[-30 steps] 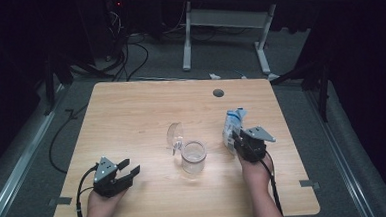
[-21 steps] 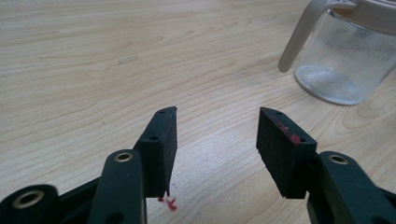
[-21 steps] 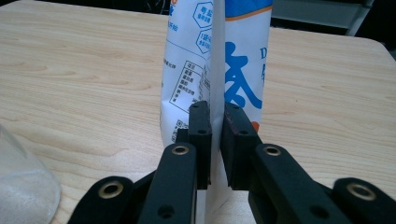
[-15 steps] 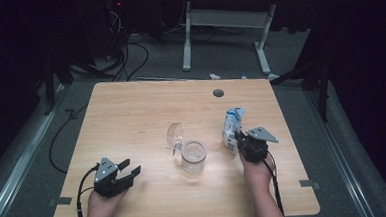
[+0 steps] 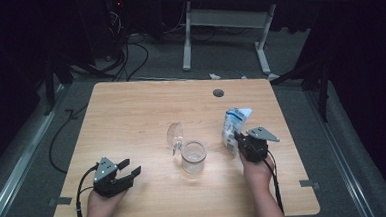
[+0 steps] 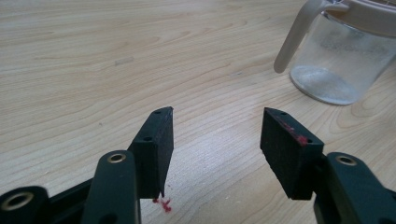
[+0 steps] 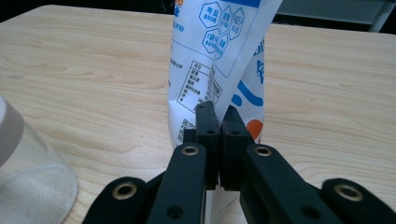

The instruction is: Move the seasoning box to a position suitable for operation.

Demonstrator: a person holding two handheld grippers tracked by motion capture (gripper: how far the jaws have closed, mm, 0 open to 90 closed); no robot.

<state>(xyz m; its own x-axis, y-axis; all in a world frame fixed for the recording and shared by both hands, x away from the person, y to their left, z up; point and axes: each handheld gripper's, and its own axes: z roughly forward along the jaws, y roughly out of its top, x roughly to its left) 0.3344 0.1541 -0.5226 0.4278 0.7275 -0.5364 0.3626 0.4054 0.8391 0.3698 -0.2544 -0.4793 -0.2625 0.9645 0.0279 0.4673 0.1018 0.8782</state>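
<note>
Since a second earlier my right gripper (image 5: 239, 138) had been closing, now pinching the white-and-blue printed pouch (image 5: 233, 126) | left gripper (image 5: 132, 170) released | next: tip pouch over clear glass jar (image 5: 193, 157).

From my screen, light falls from overhead onto the table (image 5: 131, 116), leaving surroundings nearly black. Both gripper views are bright and soft-shadowed. The jar (image 6: 343, 60) beyond the left gripper (image 6: 215, 140) blurs slightly.

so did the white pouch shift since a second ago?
No. The white pouch stands at the same spot right of the glass jar, below the table's grommet hole.
</note>
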